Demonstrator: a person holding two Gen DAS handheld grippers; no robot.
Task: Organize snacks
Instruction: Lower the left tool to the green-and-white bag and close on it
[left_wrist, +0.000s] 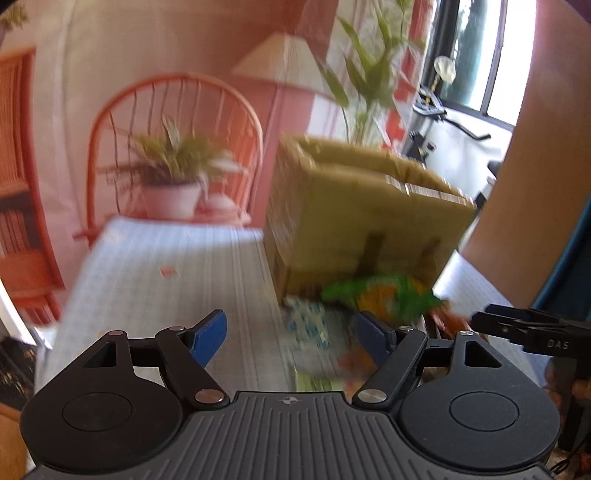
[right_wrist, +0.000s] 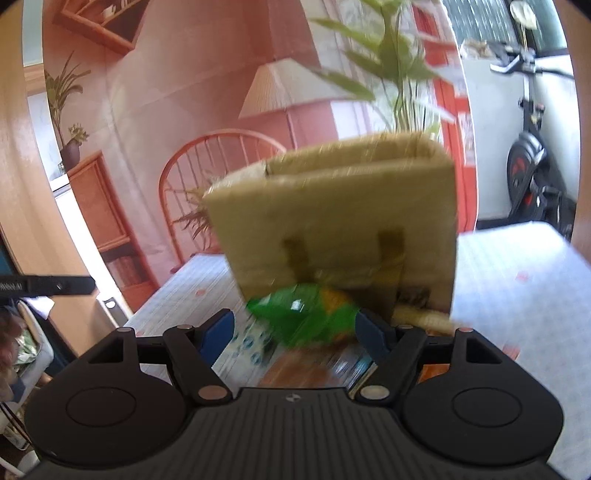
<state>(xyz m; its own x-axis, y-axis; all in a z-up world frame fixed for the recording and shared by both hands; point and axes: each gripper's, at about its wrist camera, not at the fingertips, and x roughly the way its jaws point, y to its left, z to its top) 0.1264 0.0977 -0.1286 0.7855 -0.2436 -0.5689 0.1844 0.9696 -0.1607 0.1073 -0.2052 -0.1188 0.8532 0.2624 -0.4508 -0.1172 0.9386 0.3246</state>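
A green and orange snack bag (left_wrist: 384, 297) lies on the table against the foot of an open cardboard box (left_wrist: 369, 218). More snack packets, one white with blue print (left_wrist: 308, 325), lie in front of it. My left gripper (left_wrist: 291, 338) is open above the table, left of the bag, with nothing between its blue pads. In the right wrist view the green bag (right_wrist: 306, 314) lies just beyond my right gripper (right_wrist: 295, 334), which is open. The box (right_wrist: 340, 218) stands right behind the bag. Both views are blurred.
The table carries a pale checked cloth (left_wrist: 155, 266). A potted plant (left_wrist: 171, 177) and an orange wooden chair (left_wrist: 177, 122) stand beyond its far end. A tall plant (right_wrist: 399, 66) rises behind the box. An exercise bike (right_wrist: 528, 162) stands at the right.
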